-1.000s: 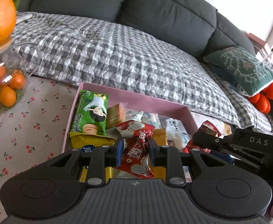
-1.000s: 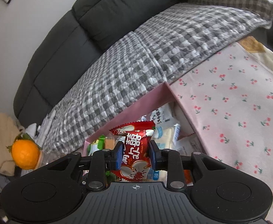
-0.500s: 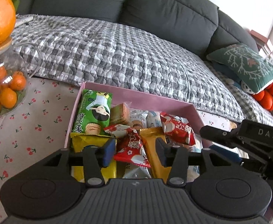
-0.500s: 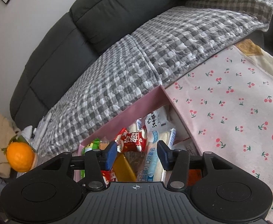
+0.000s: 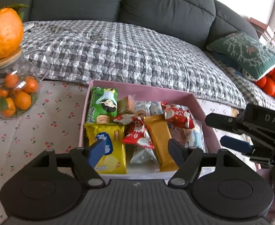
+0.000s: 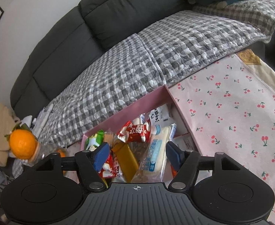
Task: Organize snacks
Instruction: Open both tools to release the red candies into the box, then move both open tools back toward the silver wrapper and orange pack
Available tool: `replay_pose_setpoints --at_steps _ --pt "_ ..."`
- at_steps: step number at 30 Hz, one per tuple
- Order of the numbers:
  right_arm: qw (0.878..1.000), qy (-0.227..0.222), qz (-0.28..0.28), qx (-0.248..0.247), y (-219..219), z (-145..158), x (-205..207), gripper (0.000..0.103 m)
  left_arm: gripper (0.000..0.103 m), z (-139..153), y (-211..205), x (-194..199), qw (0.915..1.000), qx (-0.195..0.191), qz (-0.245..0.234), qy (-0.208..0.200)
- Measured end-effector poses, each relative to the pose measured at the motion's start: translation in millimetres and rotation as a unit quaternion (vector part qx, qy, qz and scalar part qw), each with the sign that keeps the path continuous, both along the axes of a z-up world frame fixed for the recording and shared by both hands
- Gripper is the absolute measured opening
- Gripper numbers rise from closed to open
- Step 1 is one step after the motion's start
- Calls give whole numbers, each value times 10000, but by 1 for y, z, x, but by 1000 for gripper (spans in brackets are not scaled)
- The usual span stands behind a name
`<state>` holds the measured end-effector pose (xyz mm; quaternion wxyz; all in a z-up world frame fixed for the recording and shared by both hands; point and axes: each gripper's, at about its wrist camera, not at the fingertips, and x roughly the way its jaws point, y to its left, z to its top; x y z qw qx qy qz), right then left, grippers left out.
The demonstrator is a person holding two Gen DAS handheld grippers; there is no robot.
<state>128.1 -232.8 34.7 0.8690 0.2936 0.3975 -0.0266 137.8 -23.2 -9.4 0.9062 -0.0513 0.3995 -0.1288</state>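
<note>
Both grippers hang released over the pink box (image 5: pixel 197 101), jaws having just spread. 2 red snack packets lie inside, 1 (image 5: pixel 139 134) beyond the left gripper (image 5: pixel 135 150), 1 (image 6: pixel 134 131) beyond the right gripper (image 6: pixel 135 152).

Bright, even daylight, strongest at the upper right of the left wrist view, where the wall washes out near white. Soft, faint shadows only. Small glare spots on the glass jar (image 5: pixel 15 86) and glossy wrappers. Strong fisheye bending at the edges, with dark corners. Slight blur toward the rims; mostly sharp at the centre.
</note>
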Motion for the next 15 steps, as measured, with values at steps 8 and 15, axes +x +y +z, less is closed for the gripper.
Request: replay_pose_setpoints --at_steps 8,15 --pt "9995 3 165 -281 0 13 -17 83 87 4 6 -17 9996 167 38 238" --pt "9961 39 392 -784 7 19 -33 84 100 -1 9 -37 9992 234 146 286"
